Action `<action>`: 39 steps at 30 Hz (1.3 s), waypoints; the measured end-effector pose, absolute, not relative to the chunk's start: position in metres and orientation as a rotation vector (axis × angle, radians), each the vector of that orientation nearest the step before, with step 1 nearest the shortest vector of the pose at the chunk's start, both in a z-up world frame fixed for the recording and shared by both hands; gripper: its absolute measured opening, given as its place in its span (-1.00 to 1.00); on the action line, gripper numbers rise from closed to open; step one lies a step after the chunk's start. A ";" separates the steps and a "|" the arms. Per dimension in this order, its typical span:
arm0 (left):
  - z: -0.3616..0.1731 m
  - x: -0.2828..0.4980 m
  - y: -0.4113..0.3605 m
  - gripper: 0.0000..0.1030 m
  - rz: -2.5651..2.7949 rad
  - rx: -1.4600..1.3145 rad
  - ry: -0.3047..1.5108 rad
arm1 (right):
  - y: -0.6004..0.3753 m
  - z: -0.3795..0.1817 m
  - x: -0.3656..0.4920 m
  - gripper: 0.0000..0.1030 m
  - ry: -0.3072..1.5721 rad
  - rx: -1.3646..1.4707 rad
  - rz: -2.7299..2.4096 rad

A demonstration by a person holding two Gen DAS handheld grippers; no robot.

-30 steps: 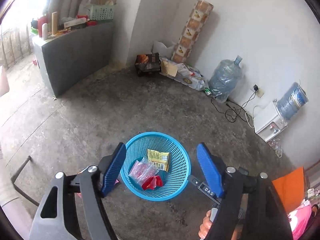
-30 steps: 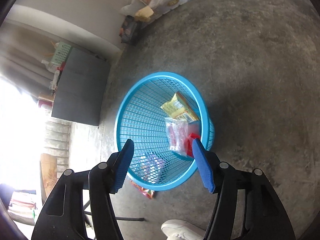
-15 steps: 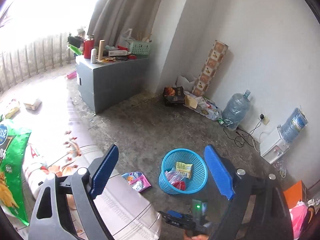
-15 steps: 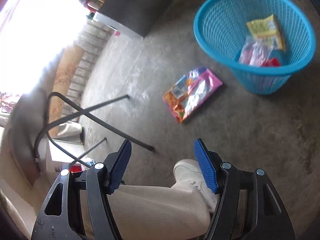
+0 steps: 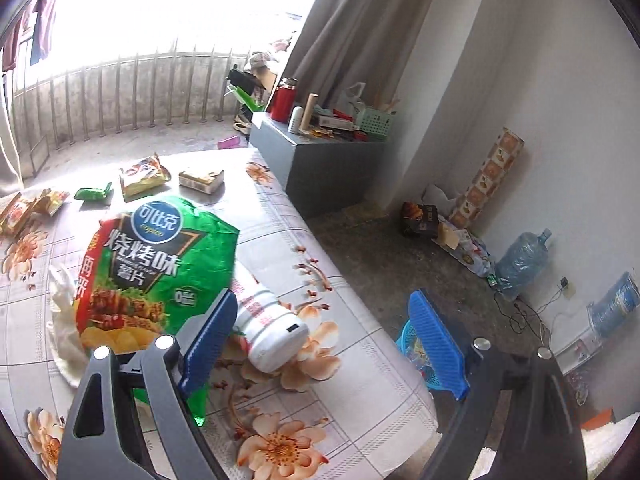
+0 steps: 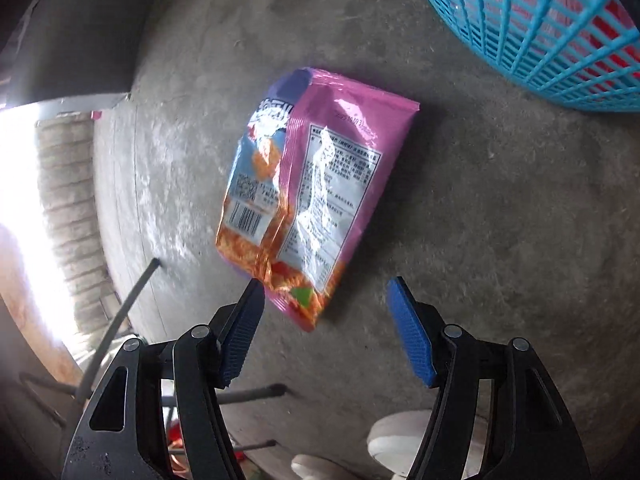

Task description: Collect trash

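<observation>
Concrete floor, pink snack bag (image 6: pixel 308 184) just ahead of open right claw (image 6: pixel 324 332)

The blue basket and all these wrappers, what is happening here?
A person with a gripper in each hand is collecting trash. The right gripper, open, is over a pink snack packet on the floor beside the blue basket. The left gripper, open and empty, faces a green chip bag on the table.

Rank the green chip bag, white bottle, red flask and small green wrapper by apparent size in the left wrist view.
1. Green chip bag, by far the largest.
2. White bottle.
3. Red flask and small green wrapper: alike, no ranking. The flask stands farther off, so it may really be bigger.
</observation>
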State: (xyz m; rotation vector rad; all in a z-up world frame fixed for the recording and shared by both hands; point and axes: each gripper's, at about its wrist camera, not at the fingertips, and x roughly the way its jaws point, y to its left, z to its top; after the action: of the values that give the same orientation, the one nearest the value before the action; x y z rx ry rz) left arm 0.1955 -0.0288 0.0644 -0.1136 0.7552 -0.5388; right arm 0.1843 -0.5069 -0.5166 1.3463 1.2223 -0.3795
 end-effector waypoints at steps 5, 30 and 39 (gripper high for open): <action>0.058 0.209 -0.009 0.66 -0.485 -0.139 0.774 | -0.519 -0.544 0.192 0.11 1.238 1.432 -0.451; 0.038 0.222 -0.008 0.66 -0.460 -0.127 0.800 | -0.527 -0.529 0.197 -1.00 1.214 1.369 -0.494; 0.048 0.207 -0.014 0.66 -0.499 -0.129 0.766 | -0.494 -0.393 0.194 -1.00 1.067 0.927 -0.237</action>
State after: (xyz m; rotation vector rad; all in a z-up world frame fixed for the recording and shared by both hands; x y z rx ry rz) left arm 0.2067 -0.0140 0.0476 -0.1288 0.7659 -0.4986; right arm 0.1943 -0.4939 -0.3927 0.9271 1.0665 -0.2373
